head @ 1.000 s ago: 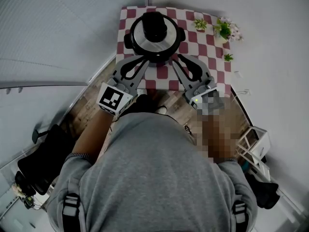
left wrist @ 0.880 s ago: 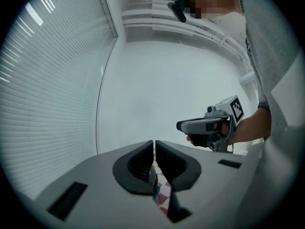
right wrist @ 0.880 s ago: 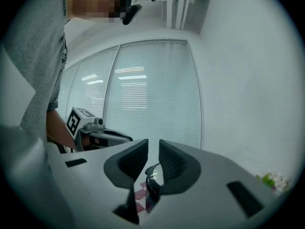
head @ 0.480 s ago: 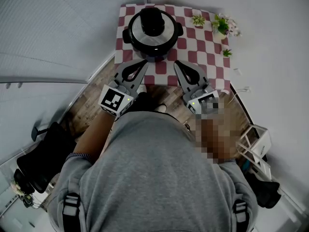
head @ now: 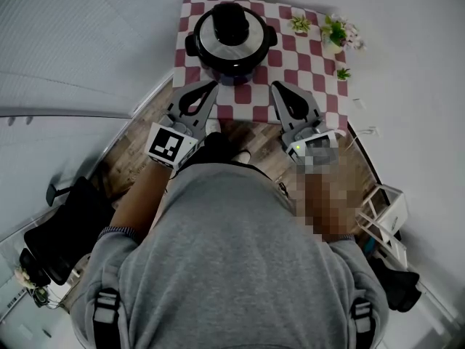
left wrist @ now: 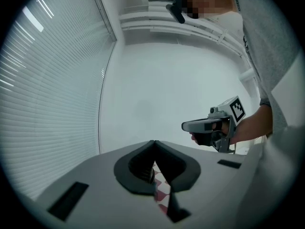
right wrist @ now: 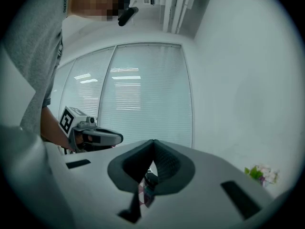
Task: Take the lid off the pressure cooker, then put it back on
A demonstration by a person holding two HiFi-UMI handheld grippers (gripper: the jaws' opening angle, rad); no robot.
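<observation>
**Both claws closed and empty, lid on the cooker**

Head view, nearest first: the person's grey sweatshirt (head: 232,267) fills the lower half of the frame, with 2 forearms reaching up-frame. Below them lies wood floor (head: 125,160), with a black chair (head: 64,233) at lower left and a white rack (head: 383,217) at lower right.

Left claw (head: 211,86): held level, marker cube (head: 166,145) at its rear, tip over the near edge of the bench (head: 320,67). In the left gripper view the 2 jaws meet at the tip with nothing between them. Only red-and-white check cloth (left wrist: 161,187) shows through the slot lower down.

Right claw (head: 275,86): also level, tip over the same near edge, right of centre. In the right gripper view its jaws are pressed together at the tip and empty. Each gripper view catches the other claw off to the side, held in a hand.

The 2 claws angle slightly inward, well apart from each other, with their tips just short of the pressure cooker (head: 231,62). Neither touches it.

The cooker stands at centre-left of the checked bench, top of frame. Its lid (head: 212,46) is seated on the pot, a silver ring with a black knob in the middle. The black side handles stick out to left and right.

Beyond and to the right are 3 small potted plants (head: 336,36) near the far right corner of the bench. Window blinds (head: 87,42) fill upper left, and a plain white wall is at right.
</observation>
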